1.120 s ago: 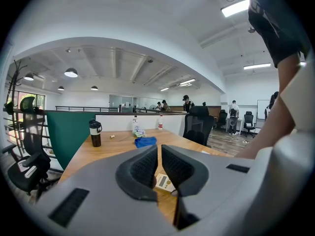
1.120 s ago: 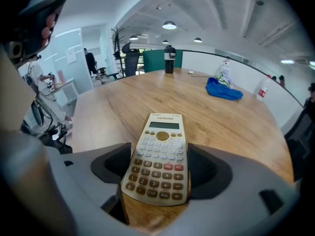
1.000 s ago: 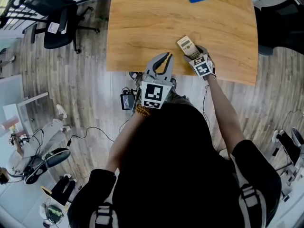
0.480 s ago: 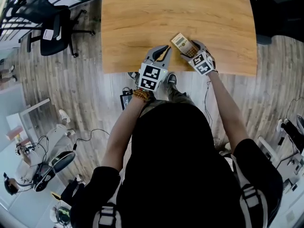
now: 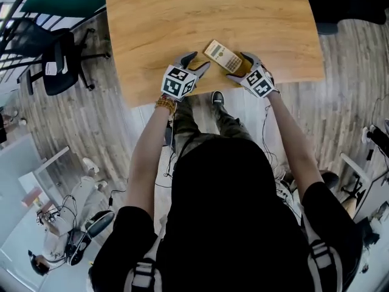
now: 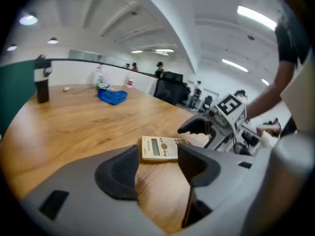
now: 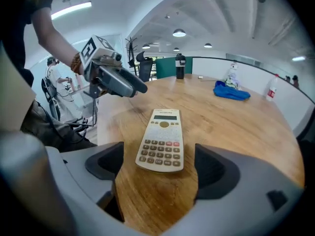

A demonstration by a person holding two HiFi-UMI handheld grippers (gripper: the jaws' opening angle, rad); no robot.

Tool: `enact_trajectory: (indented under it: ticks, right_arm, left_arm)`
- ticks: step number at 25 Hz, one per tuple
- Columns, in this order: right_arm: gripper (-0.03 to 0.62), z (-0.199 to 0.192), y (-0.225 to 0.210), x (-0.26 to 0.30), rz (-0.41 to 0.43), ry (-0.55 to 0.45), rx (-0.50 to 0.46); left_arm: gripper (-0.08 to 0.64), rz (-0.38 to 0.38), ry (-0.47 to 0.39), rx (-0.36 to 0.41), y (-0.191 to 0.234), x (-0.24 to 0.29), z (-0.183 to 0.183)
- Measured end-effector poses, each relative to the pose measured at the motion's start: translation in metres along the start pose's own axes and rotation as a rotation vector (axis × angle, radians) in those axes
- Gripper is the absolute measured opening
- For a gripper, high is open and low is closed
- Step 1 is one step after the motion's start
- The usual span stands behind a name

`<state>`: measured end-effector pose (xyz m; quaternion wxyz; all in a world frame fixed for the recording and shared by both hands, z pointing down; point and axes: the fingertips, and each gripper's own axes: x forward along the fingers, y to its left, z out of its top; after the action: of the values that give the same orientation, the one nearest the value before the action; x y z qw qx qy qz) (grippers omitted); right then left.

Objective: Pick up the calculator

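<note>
Calculator [image 7: 161, 140]: flat on the table [image 5: 267, 23], keys up, near the front edge.
Right gripper [image 7: 158, 167]: jaws just opened wider; calculator's near end lies between them, untouched.
Left gripper [image 6: 157, 171]: jaws just opened, empty; calculator just ahead.
Risk: we judge a grip on that thin end alone may let it pivot or skid.
Bottle [image 7: 180, 66]: far edge, dark; we cannot see its contents.
</note>
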<state>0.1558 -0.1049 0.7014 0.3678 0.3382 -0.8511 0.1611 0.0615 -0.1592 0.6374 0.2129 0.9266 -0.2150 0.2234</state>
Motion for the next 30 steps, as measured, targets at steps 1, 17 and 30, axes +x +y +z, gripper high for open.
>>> enact_trajectory:
  ticks: [1,17,30]
  right_arm:
    - [0.468,-0.003,0.001,-0.001,0.005,0.0,-0.013]
    - [0.442,-0.029,-0.007,0.004,-0.054,0.009,0.061]
    - [0.39,-0.029,-0.01,0.005,-0.066,0.006,0.095]
  left_arm:
    - [0.258,-0.034,0.03,0.087,-0.001,0.004,-0.002]
    - [0.278,-0.202,0.264,0.459,0.009,0.066,-0.041]
    - [0.281,-0.188,0.254,0.432,-0.02,0.086,-0.045]
